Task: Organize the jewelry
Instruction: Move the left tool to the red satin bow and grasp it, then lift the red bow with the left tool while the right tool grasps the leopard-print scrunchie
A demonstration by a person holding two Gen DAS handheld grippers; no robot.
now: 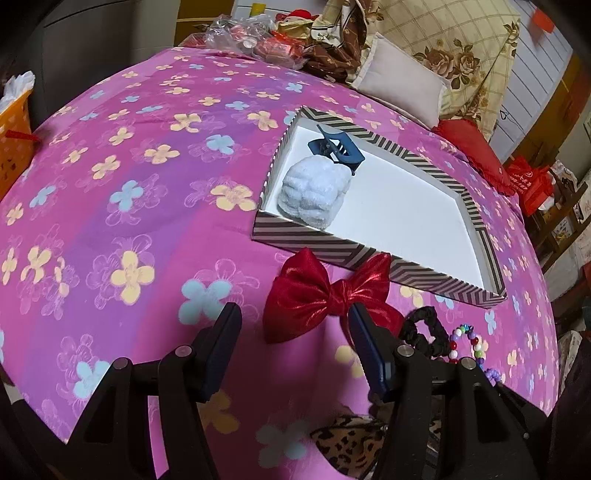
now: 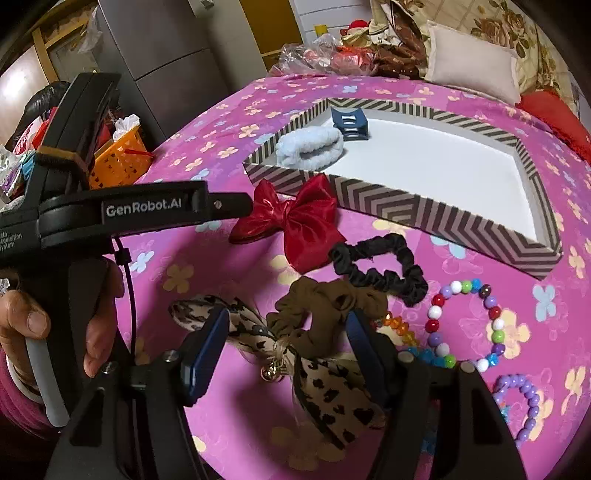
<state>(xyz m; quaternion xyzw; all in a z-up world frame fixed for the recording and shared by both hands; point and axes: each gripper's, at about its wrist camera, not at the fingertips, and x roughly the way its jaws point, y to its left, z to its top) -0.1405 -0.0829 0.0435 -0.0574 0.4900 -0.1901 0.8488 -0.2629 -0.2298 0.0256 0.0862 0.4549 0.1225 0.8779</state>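
Observation:
A striped tray [image 1: 317, 242] [image 2: 424, 212] with a white floor lies on the pink flowered bedspread. It holds a fluffy pale-blue scrunchie [image 1: 314, 194] [image 2: 310, 147] and a blue claw clip [image 1: 338, 146] [image 2: 349, 123]. In front of the tray lie a red bow [image 1: 314, 295] [image 2: 295, 221], a black scrunchie [image 1: 423, 330] [image 2: 376, 267], a brown scrunchie [image 2: 321, 314], a leopard bow [image 1: 349, 443] [image 2: 325, 384] and bead bracelets [image 1: 469, 341] [image 2: 465, 325]. My left gripper [image 1: 291, 314] is open and empty just short of the red bow. My right gripper [image 2: 288, 321] is open over the leopard bow and brown scrunchie.
An orange basket [image 1: 14, 136] [image 2: 118, 162] stands off the bed's left edge. Pillows [image 1: 402, 79] [image 2: 472, 62], clothes and plastic bags [image 1: 236, 31] pile up at the far end. The left gripper's body [image 2: 122, 210] and the hand holding it fill the right wrist view's left side.

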